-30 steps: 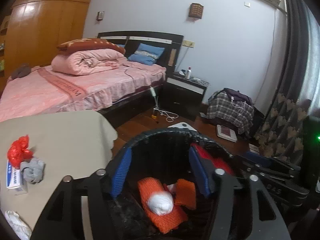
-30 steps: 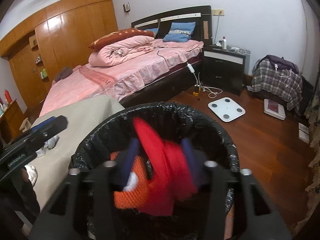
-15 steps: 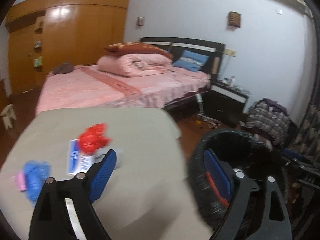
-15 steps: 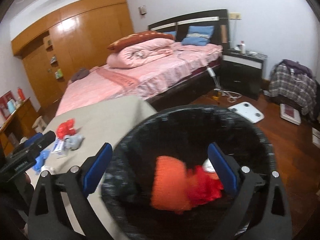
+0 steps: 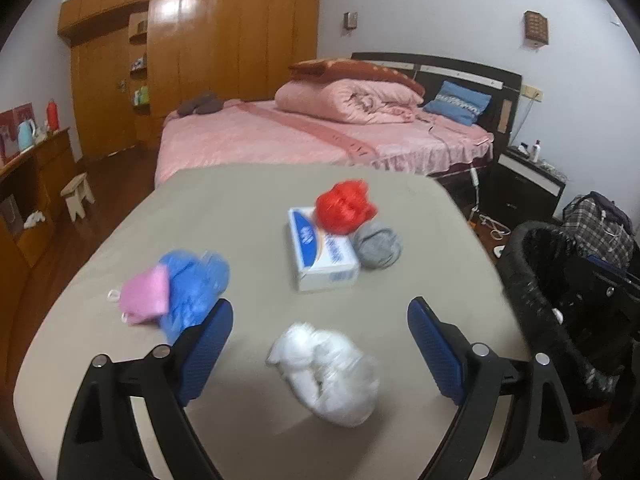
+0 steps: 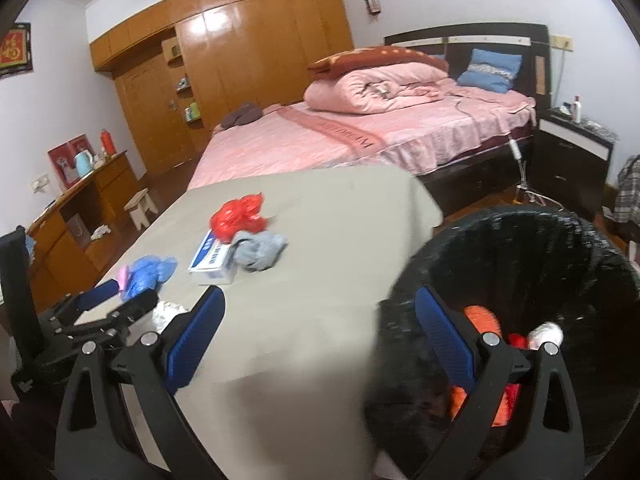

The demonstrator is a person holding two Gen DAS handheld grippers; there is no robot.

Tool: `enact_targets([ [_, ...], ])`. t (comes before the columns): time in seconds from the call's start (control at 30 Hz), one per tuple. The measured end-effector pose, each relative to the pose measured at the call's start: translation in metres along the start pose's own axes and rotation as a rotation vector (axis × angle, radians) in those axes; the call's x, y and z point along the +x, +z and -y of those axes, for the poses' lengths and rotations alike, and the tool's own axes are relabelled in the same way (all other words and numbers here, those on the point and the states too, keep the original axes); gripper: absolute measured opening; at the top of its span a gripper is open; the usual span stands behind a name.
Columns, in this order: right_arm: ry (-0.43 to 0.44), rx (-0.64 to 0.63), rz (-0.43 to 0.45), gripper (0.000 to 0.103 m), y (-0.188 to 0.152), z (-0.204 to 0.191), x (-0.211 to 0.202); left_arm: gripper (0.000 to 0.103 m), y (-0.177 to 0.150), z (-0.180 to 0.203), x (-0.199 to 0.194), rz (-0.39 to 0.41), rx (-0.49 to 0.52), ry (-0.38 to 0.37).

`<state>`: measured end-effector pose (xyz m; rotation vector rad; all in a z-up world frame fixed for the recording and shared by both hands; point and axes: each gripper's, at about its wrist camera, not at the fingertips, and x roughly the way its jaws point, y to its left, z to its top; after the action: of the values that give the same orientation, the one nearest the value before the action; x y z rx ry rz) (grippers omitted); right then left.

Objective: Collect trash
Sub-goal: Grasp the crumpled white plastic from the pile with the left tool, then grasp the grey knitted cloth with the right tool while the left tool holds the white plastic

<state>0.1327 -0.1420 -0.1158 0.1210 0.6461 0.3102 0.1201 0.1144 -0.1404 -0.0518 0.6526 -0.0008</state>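
Left tongs (image 5: 320, 344) gape empty, a blurred white wad (image 5: 326, 372), perhaps plastic, between them on the surface (image 5: 248, 216). Right tongs (image 6: 320, 336) gape too, bin (image 6: 520, 264) at their right finger.

On your beige tabletop (image 5: 240, 208) lie a red bag (image 5: 345, 207), a white-and-blue box (image 5: 320, 252), a grey cloth (image 5: 378, 247), a blue bag (image 5: 196, 284), a pink mask (image 5: 145, 294) and a white wad (image 5: 328, 368); the bin liner (image 6: 520, 248) is black.

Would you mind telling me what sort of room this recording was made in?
Almost certainly a home bedroom: a bed with a folded pink quilt, a wooden wardrobe wall, and a dark nightstand beside the headboard.
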Motion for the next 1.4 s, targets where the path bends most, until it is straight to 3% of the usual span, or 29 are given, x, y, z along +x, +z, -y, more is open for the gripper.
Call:
enact_targets([
  [0.5,0.013,-0.032,-0.031,0.094,-0.004,-0.014,0.017,0.086,-0.024,-0.011,0.042,-0.137,-0.086,-0.015],
  [0.6,0.012,-0.035,-0.032,0.094,-0.004,-0.014,0.018,0.075,-0.025,-0.008,0.049,-0.168,-0.085,-0.043],
  [0.73,0.013,-0.035,-0.033,0.094,-0.004,-0.014,0.019,0.049,-0.027,-0.003,0.053,-0.191,-0.070,-0.085],
  [0.77,0.012,-0.036,-0.033,0.094,-0.004,-0.013,0.018,0.042,-0.026,-0.002,0.054,-0.189,-0.067,-0.096],
  [0.87,0.012,-0.036,-0.033,0.094,-0.004,-0.014,0.019,0.036,-0.025,0.000,0.049,-0.171,-0.059,-0.103],
  [1.17,0.017,-0.051,-0.025,0.094,0.007,-0.022,0.032,0.035,0.002,-0.017,0.036,-0.071,-0.070,-0.067],
  [1.4,0.009,-0.052,-0.010,0.094,0.029,-0.033,0.065,0.035,0.031,-0.034,0.045,-0.015,-0.080,-0.033],
])
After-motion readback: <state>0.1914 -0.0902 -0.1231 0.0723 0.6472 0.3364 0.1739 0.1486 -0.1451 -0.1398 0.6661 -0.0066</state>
